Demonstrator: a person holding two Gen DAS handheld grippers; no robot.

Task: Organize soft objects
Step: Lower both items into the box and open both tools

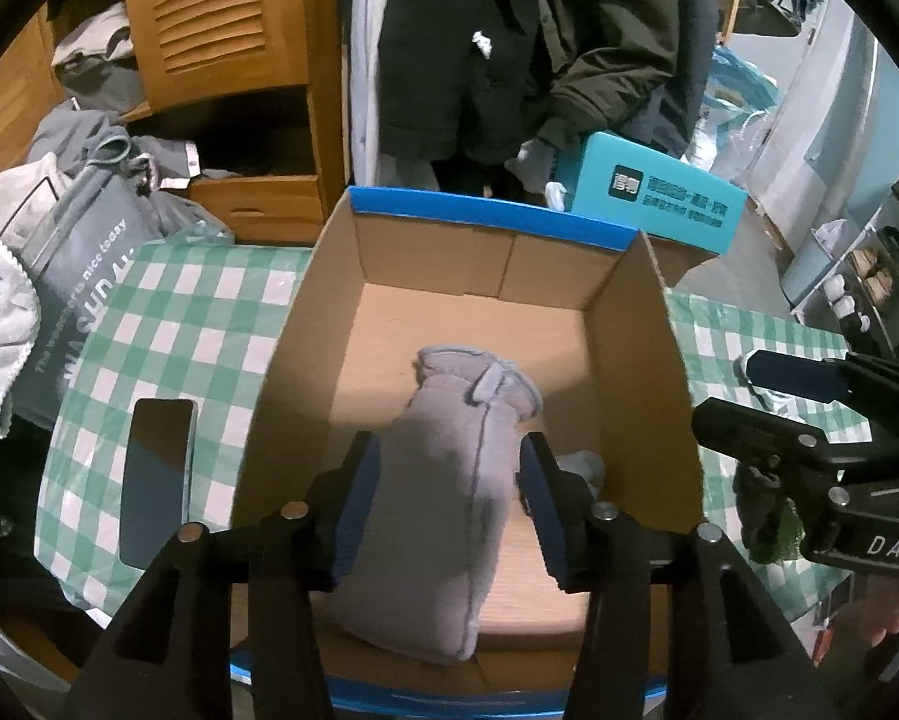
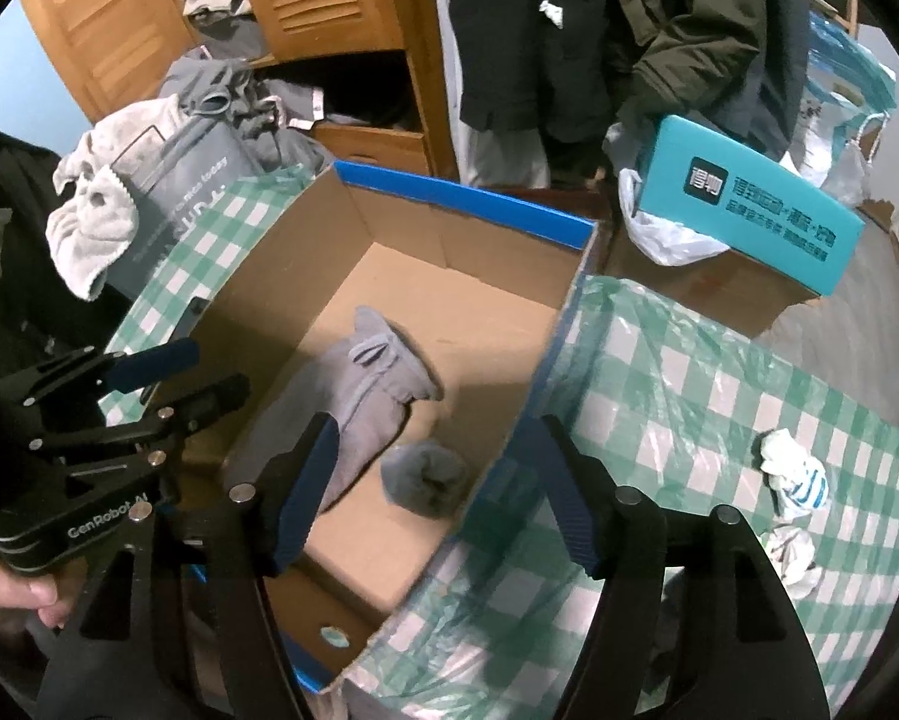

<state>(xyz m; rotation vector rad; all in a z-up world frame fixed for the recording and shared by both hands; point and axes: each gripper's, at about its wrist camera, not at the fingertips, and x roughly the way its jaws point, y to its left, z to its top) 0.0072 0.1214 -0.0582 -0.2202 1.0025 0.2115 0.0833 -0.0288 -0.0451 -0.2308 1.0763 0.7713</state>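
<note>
1. Two soft items already lie in the cardboard box (image 2: 497,276): a grey glove (image 2: 359,396) and a balled grey sock (image 2: 425,477).
2. The left claw (image 1: 443,504) stands apart astride the glove, not pressing it; the right claw (image 2: 434,492) is spread, empty.
3. This looks like the release step.
4. Next, likely the crumpled white socks (image 2: 794,474) on the checked surface (image 2: 719,384).

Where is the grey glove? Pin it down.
The grey glove lies on the floor of the cardboard box, centred low in the left wrist view, beside a balled grey sock.
</note>
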